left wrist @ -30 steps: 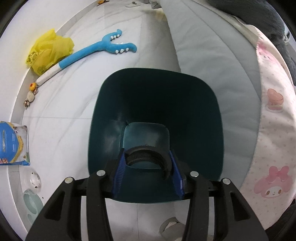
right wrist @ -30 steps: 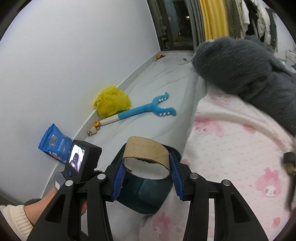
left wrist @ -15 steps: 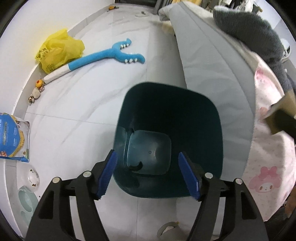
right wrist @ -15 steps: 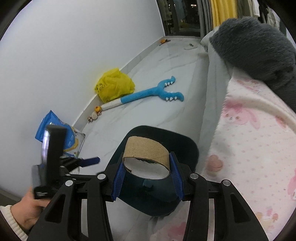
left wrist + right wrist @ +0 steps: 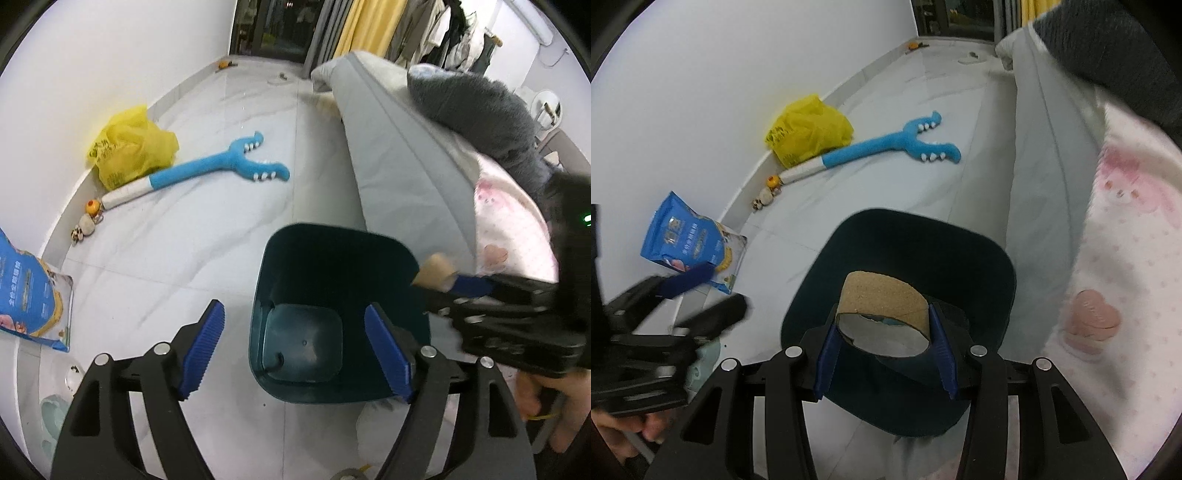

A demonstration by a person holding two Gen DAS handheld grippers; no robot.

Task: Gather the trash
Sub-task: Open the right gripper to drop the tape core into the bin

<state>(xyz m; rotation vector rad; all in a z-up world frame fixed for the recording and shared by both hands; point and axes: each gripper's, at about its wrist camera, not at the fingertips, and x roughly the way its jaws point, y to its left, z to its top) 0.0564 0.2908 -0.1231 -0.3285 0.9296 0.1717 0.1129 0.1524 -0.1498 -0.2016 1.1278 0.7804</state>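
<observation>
A dark teal bin [image 5: 332, 258] stands on the white floor beside the bed; it also shows in the right wrist view [image 5: 916, 236]. A small dark ring lies on its bottom [image 5: 275, 360]. My right gripper [image 5: 884, 328] is shut on a brown cardboard tube [image 5: 882, 295] and holds it over the bin's opening. In the left wrist view the tube [image 5: 434, 271] hangs over the bin's right rim. My left gripper [image 5: 295, 350] is open and empty, above the bin's near left side.
A yellow plastic bag [image 5: 129, 155], a blue plush toy [image 5: 207, 171] and small toys [image 5: 86, 221] lie along the left wall. A blue snack bag [image 5: 29, 291] leans there too. The bed with a pink blanket [image 5: 1126, 258] and grey plush [image 5: 476, 107] is on the right.
My left gripper let go of the black ring, opened wide and pulled back up from the bin. My right gripper carried the cardboard tube over the bin's opening.
</observation>
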